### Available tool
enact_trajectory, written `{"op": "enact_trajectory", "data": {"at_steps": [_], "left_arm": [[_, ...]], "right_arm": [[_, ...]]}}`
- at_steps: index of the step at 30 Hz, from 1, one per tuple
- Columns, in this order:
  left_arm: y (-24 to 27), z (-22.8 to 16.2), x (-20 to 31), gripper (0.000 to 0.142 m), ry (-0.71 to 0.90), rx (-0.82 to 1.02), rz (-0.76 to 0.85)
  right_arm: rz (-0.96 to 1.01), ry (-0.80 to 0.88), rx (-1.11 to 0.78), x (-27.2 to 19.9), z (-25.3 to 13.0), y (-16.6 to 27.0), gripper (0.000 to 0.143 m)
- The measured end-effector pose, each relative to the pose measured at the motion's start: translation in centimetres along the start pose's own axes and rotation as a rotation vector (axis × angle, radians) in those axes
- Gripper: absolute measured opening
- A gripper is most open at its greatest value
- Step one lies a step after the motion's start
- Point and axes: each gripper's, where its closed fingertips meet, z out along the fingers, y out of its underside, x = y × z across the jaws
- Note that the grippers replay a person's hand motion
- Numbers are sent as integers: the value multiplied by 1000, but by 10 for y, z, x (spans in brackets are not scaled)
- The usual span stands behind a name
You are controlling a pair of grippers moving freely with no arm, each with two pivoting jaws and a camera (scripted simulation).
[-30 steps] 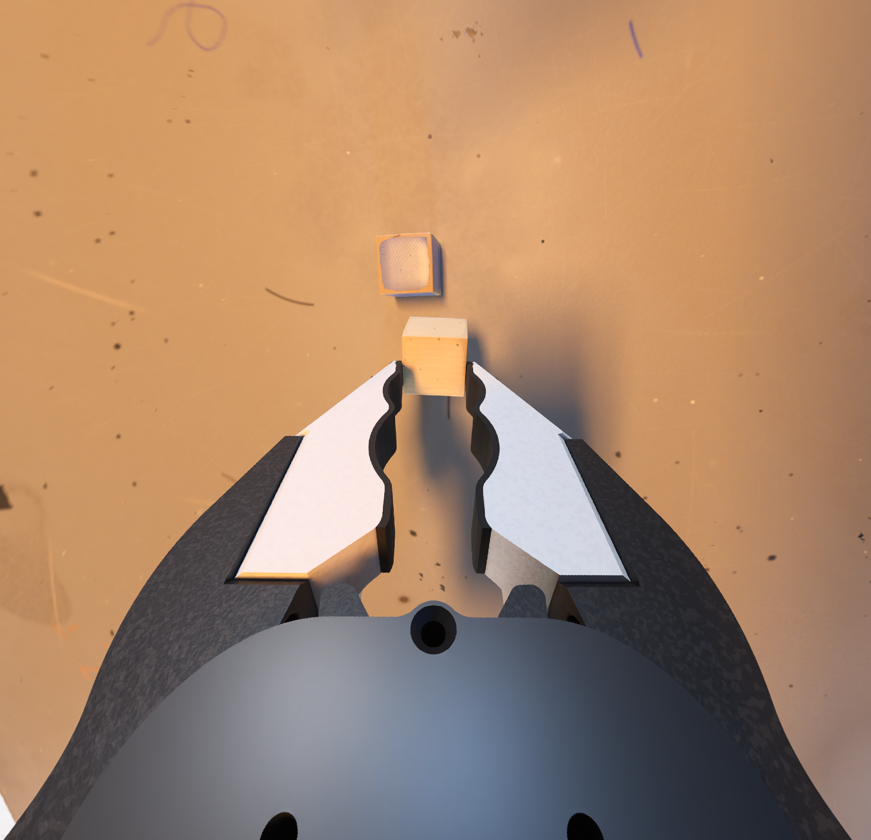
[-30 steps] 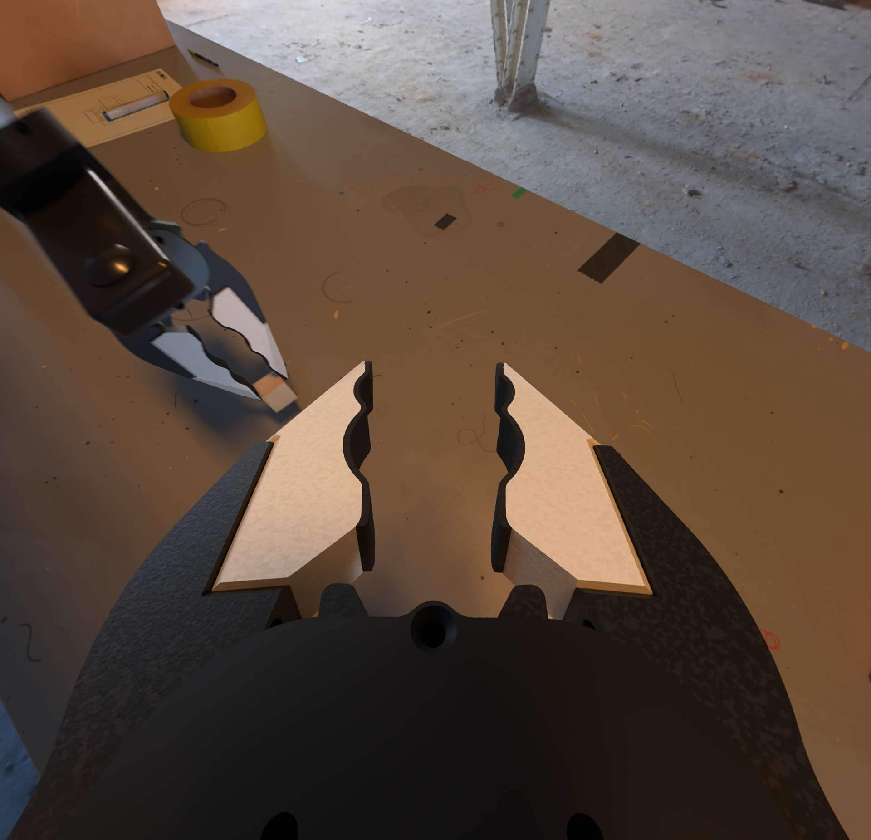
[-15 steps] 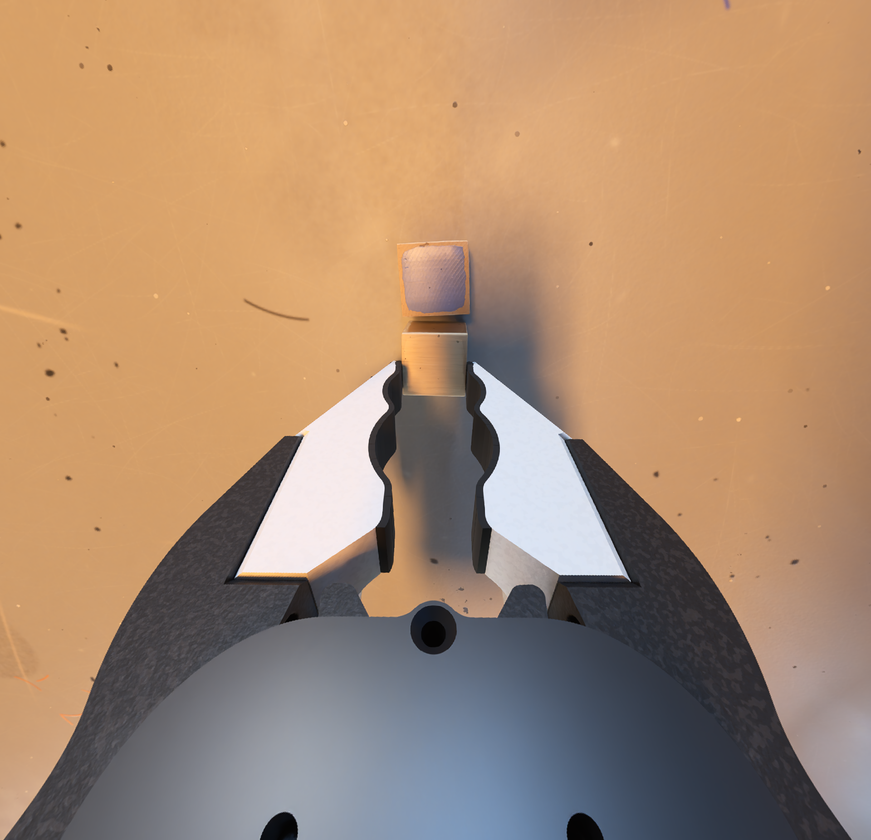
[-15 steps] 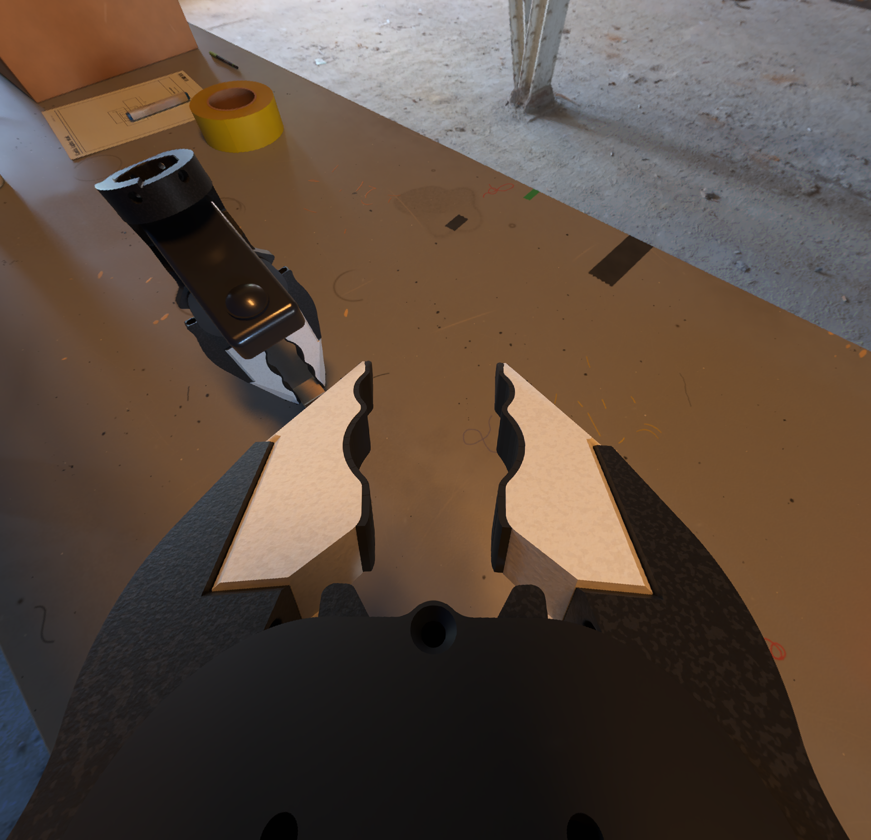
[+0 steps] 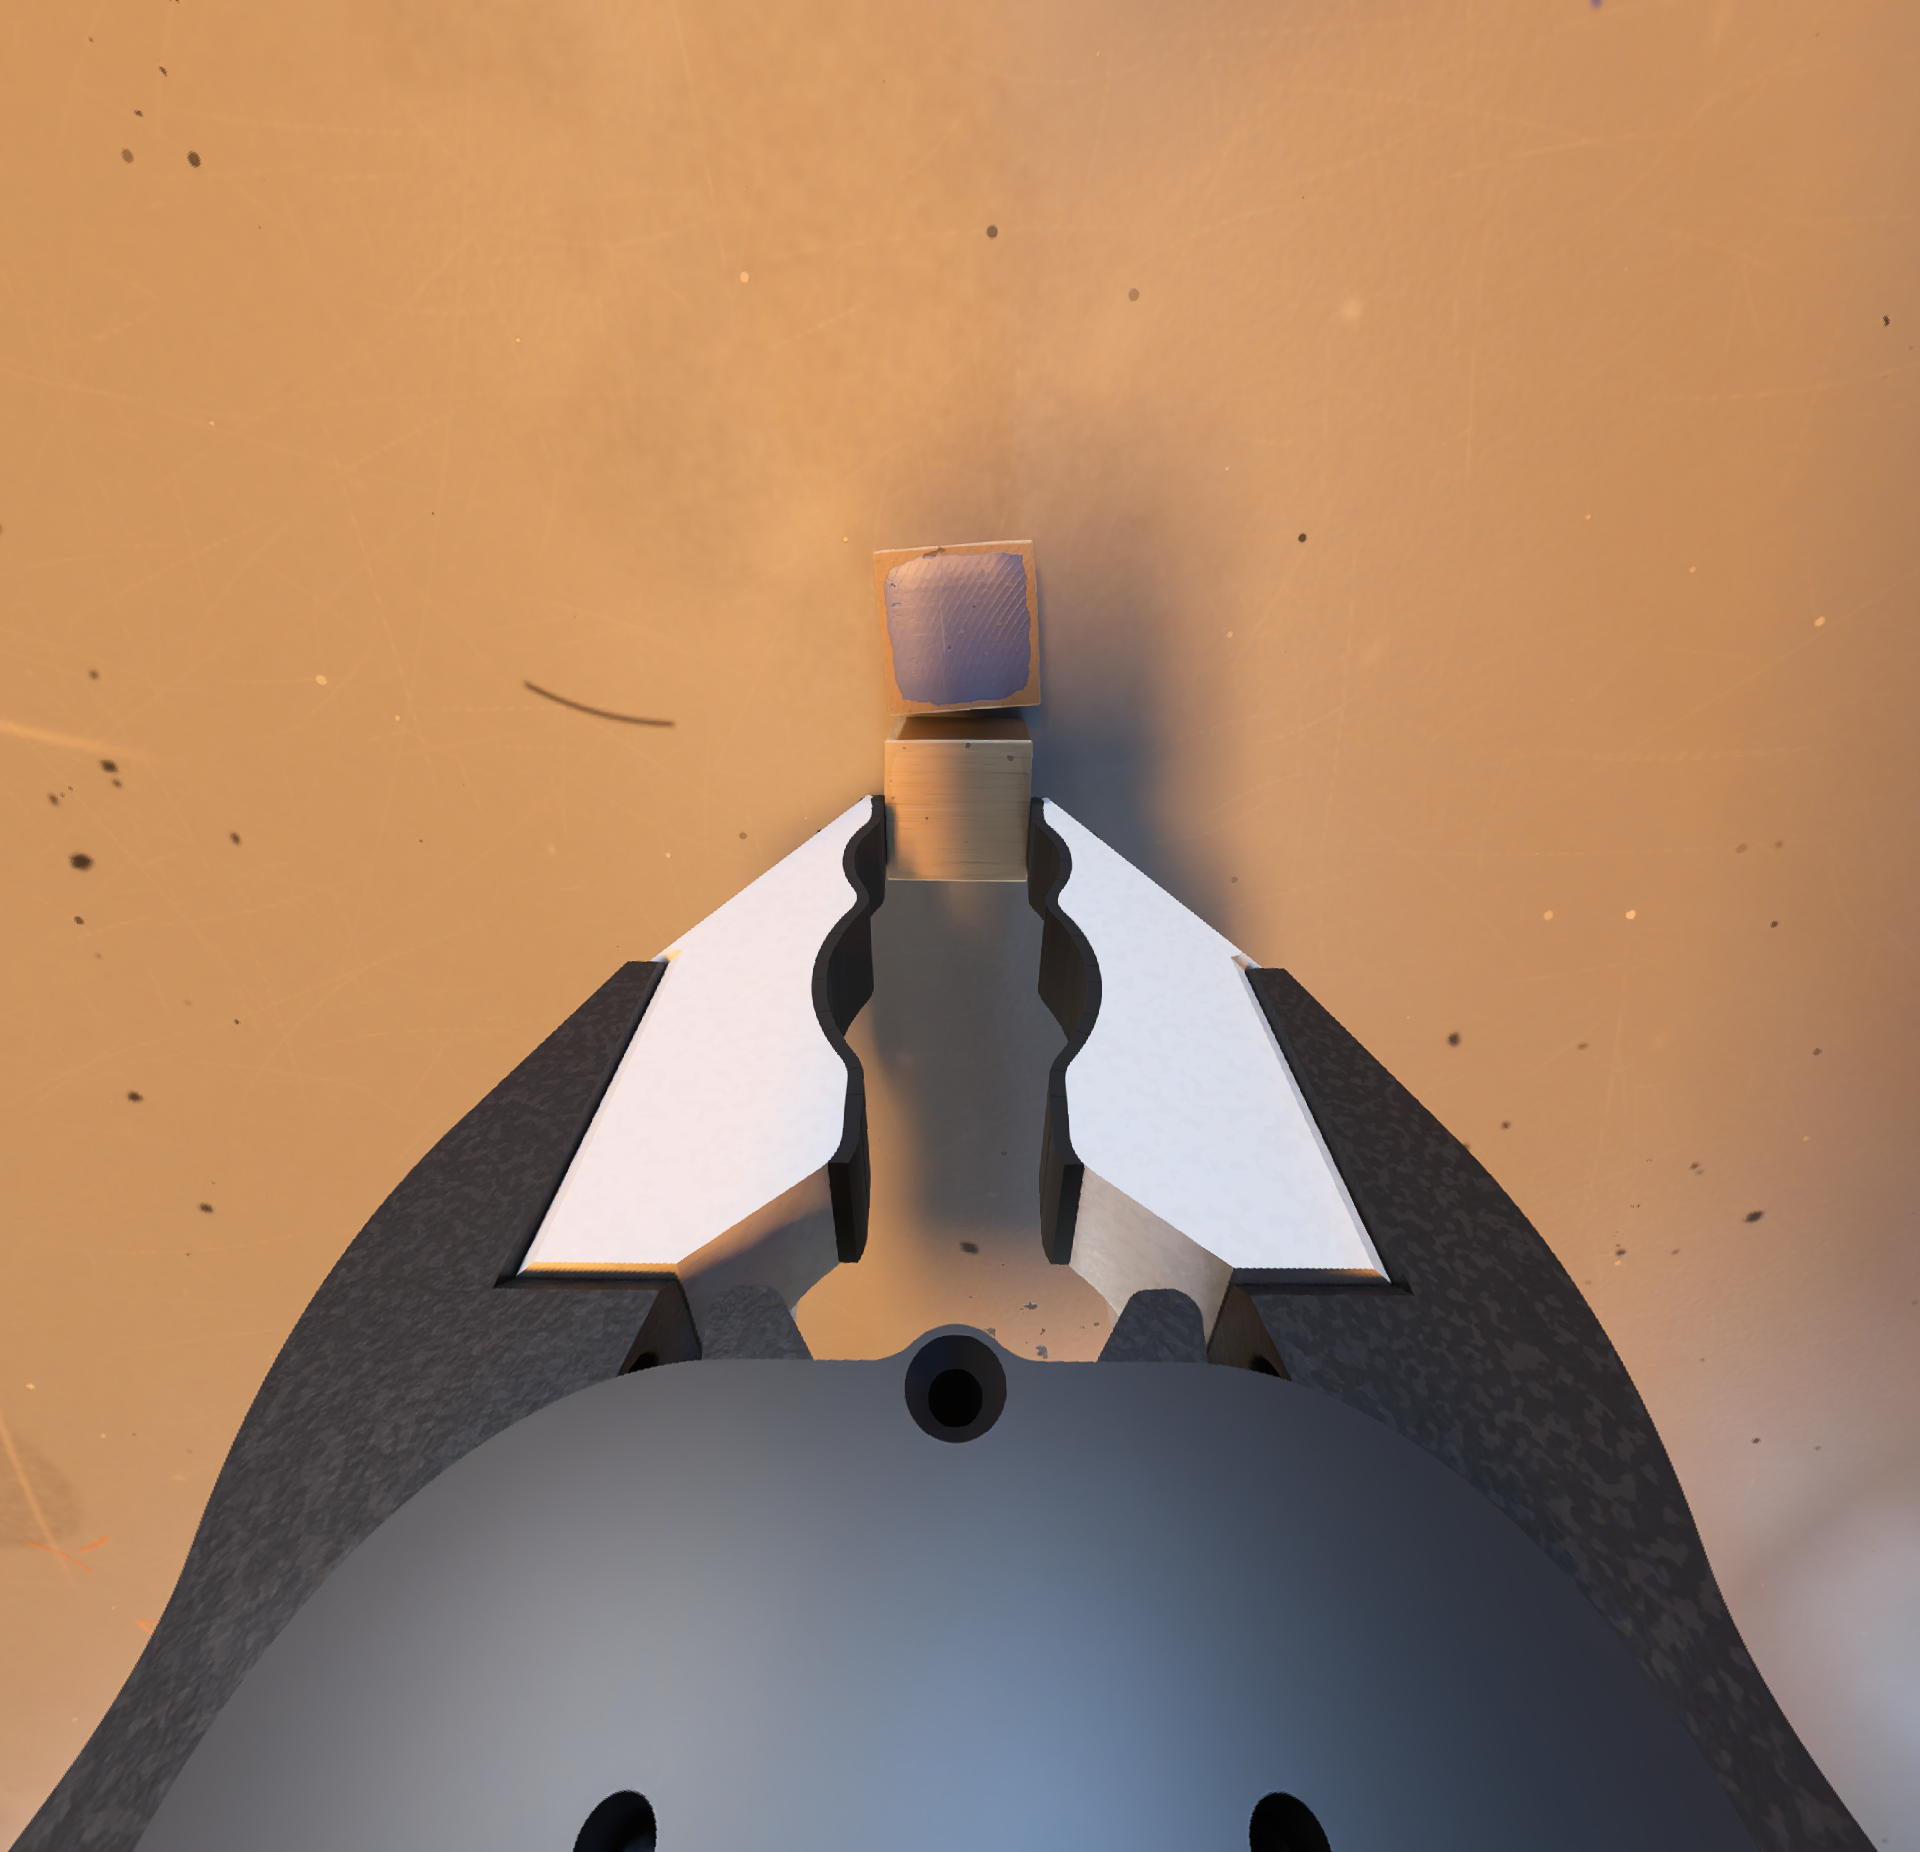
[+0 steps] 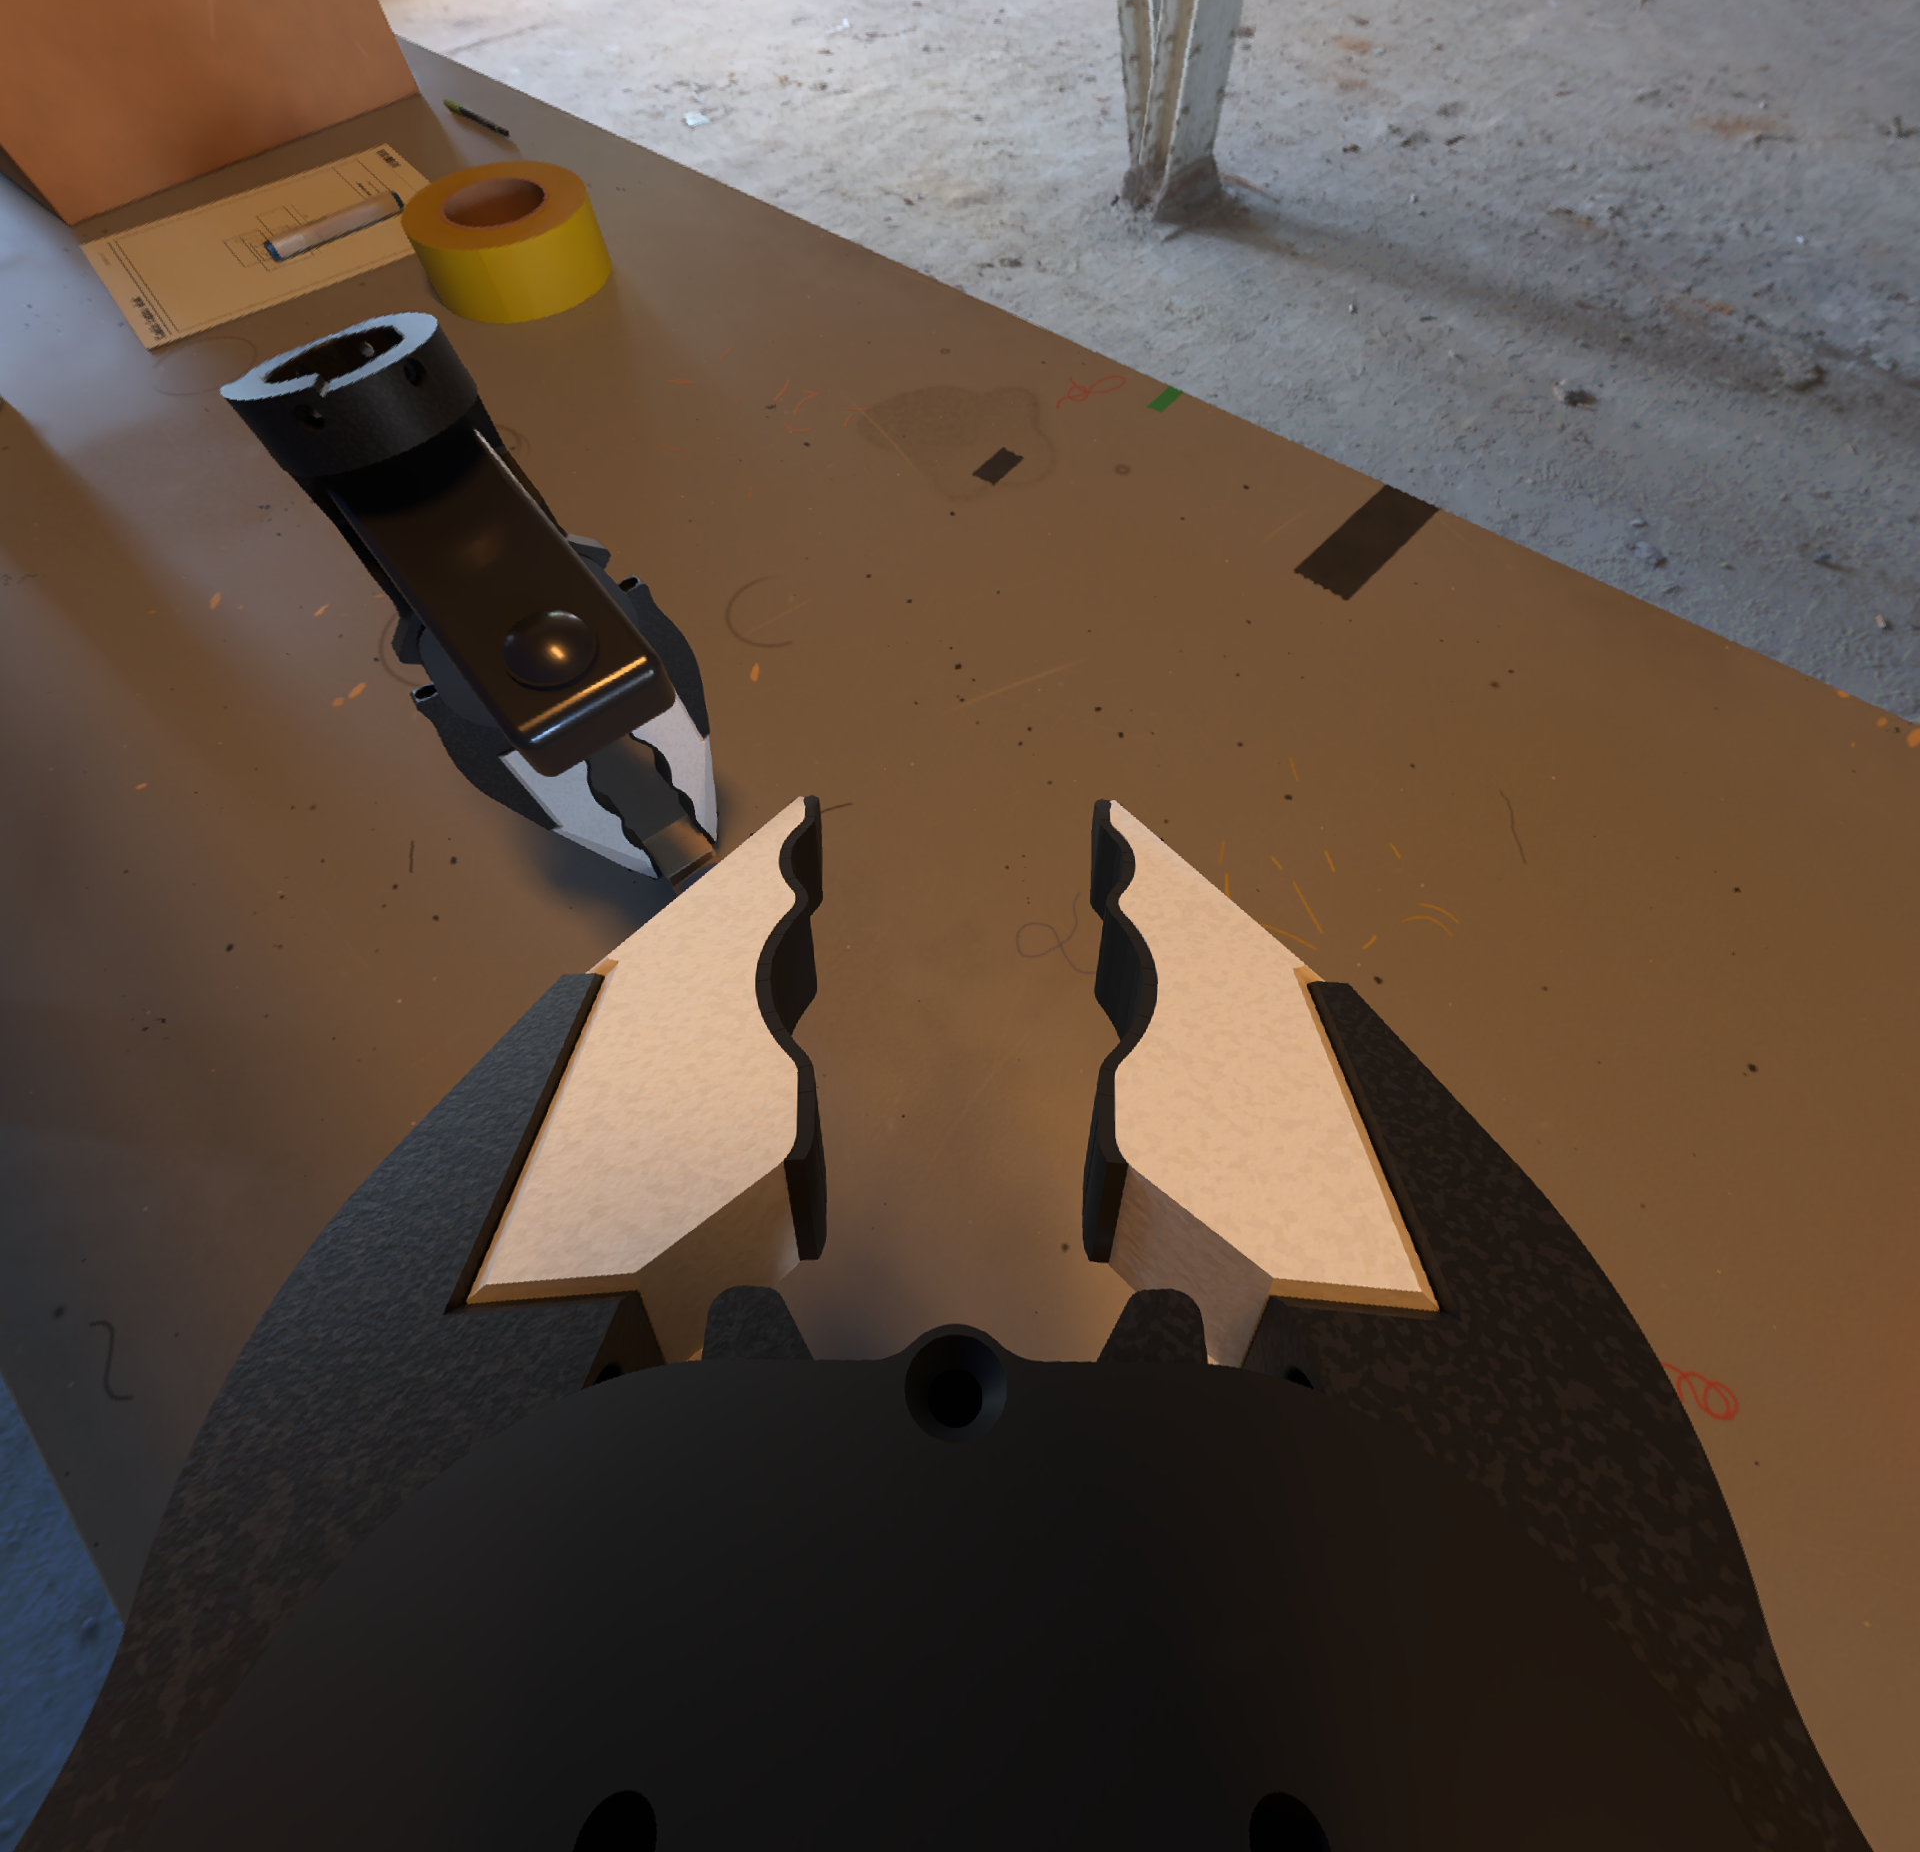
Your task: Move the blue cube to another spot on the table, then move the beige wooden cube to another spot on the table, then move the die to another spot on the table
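My left gripper (image 5: 956, 807) is shut on the beige wooden cube (image 5: 956, 836), held at its fingertips low over the brown table (image 5: 416, 452). The blue cube (image 5: 958, 626), blue-faced with tan edges, lies on the table just beyond the beige cube, very close to it. In the right wrist view the left gripper (image 6: 677, 838) tilts steeply down to the table with the beige cube (image 6: 681, 846) between its tips. My right gripper (image 6: 956, 815) is open and empty, just right of the left gripper's tips. The die is not in view.
A yellow tape roll (image 6: 504, 239), a paper sheet (image 6: 208, 264) with a marker (image 6: 332, 228) on it and an orange board (image 6: 187, 46) stand at the far left. The table's edge (image 6: 1558, 545) runs diagonally at the right, with concrete floor beyond it.
My left gripper has come down toward the table with the beige cube and drawn closer to the blue cube and the right gripper. The right gripper has stayed open.
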Motion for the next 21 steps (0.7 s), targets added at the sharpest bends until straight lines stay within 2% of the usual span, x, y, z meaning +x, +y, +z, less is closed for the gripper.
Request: {"op": "enact_trajectory", "data": {"at_steps": [7,10,14,18,21], "left_arm": [[0,3,-1,27,-15,-15,2],[-2,6,-4,39,-34,-10,10],[-5,-6,-2,43,-24,35,-6],[-5,-56,-3,35,-107,164,-54],[4,-131,-10,34,-321,373,-105]], "right_arm": [[24,3,-18,4,3,5,52],[27,6,-23,6,4,6,52],[33,4,-26,8,5,8,52],[41,1,-39,10,8,11,52],[41,-2,-40,10,8,12,52]]}}
